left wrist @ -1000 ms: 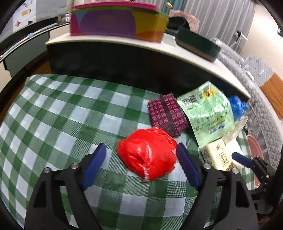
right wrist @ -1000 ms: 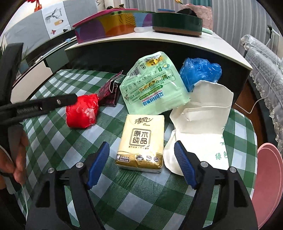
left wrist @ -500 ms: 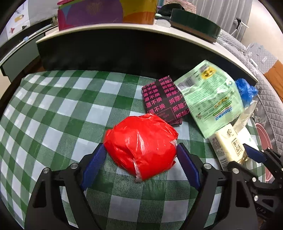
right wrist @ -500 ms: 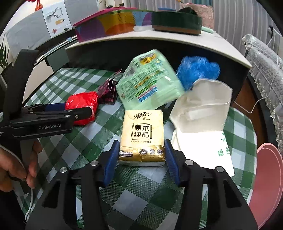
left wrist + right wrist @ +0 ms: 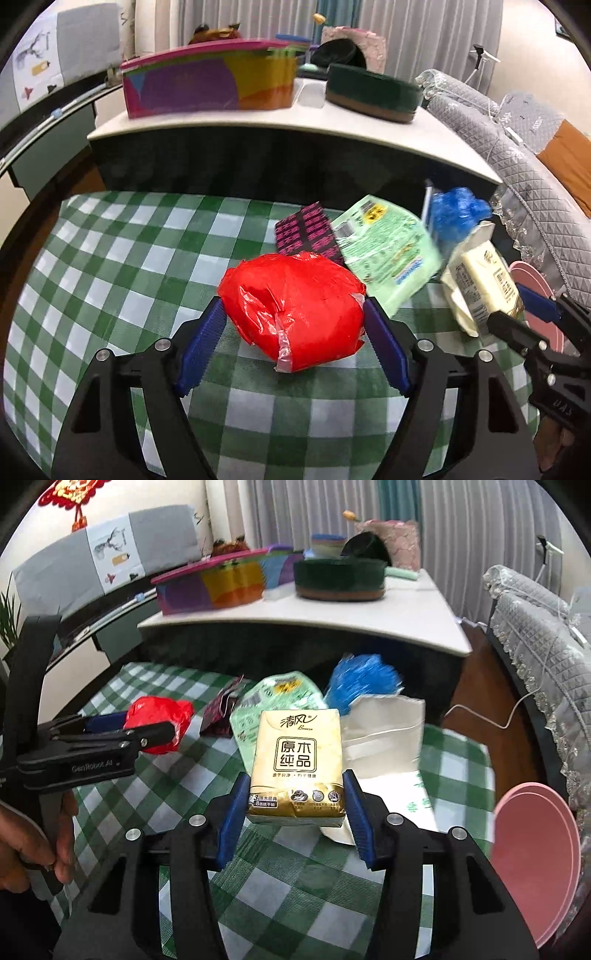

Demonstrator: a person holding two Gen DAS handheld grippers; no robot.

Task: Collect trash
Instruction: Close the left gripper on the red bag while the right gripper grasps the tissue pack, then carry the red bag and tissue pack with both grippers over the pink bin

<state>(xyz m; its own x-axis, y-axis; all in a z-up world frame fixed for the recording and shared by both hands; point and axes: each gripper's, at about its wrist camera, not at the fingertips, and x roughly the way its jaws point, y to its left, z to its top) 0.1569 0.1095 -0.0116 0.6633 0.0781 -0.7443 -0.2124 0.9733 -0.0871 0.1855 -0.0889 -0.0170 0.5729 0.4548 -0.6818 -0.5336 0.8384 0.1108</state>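
**Both claws now loaded and lifting off the cloth**

Since a second back: both claws have closed in on their items and come up. Left went from straddling the red bag with clear gaps to pads touching both sides. Right went from wide open around the tissue pack to clamped on it.

- Left claw: jaws closing, blue pads pressing the flanks of the red plastic bag. Bag is a taped-up wad and sits between the pads above the green check cloth on the counter.
- Right claw: pinching the yellow tissue pack at its lower end. Pack is upright and clear of the cloth.
- Still lying on the counter: dark pink-printed wrapper, pale green pouch, crumpled blue plastic, white paper bag. Wrapper and pouch lie just behind the red bag; the blue plastic is at the far edge by the raised white shelf.
- Pink round bin is at the right edge, beside the counter.
- A hand grips the left claw's handle, seen from the right camera.
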